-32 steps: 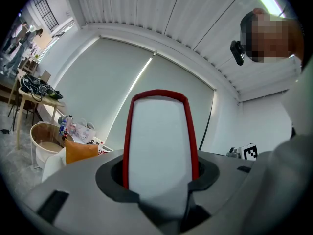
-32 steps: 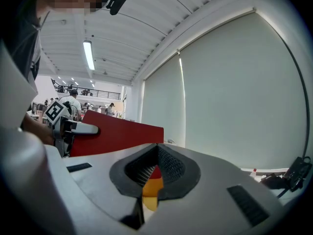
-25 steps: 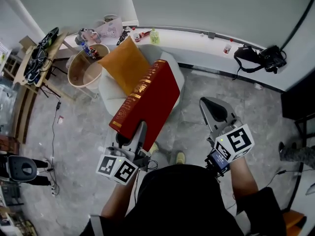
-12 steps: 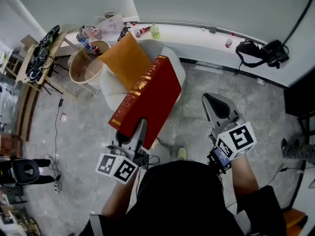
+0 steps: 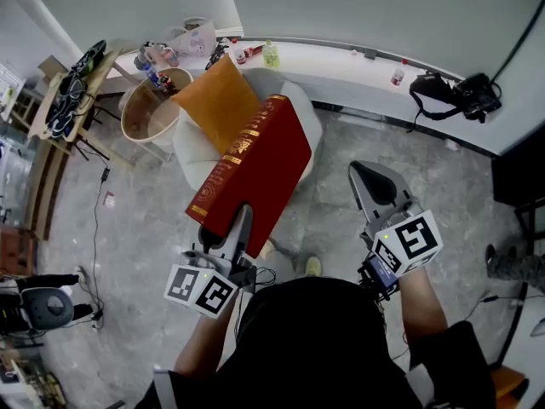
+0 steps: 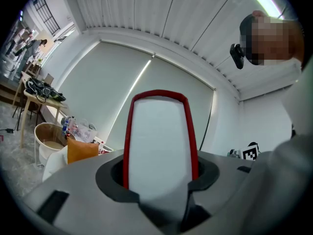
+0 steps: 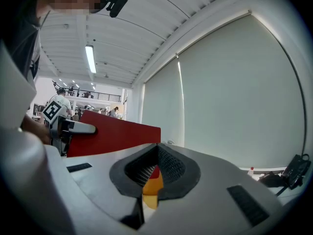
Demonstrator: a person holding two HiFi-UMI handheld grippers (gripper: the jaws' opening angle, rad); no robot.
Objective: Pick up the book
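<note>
A big red book (image 5: pixel 255 169) with gold print on its spine hangs in the air over the white armchair (image 5: pixel 305 118). My left gripper (image 5: pixel 241 221) is shut on its near lower edge. In the left gripper view the book's white page edge (image 6: pixel 159 141), framed by the red cover, stands upright between the jaws. My right gripper (image 5: pixel 371 187) hovers to the right of the book, apart from it, with its jaws together and nothing in them. The right gripper view shows the book's red cover (image 7: pixel 115 133) off to the left.
An orange cushion (image 5: pixel 217 109) leans on the armchair behind the book. A round wooden tub table (image 5: pixel 146 116) stands at the armchair's left and a wooden rack (image 5: pixel 60 100) further left. A white ledge (image 5: pixel 341 65) with bottles and a black camera (image 5: pixel 464 96) runs along the wall.
The book stays held in my left gripper at about the same place. Both grippers have kept still; only the head view has shifted a little.
</note>
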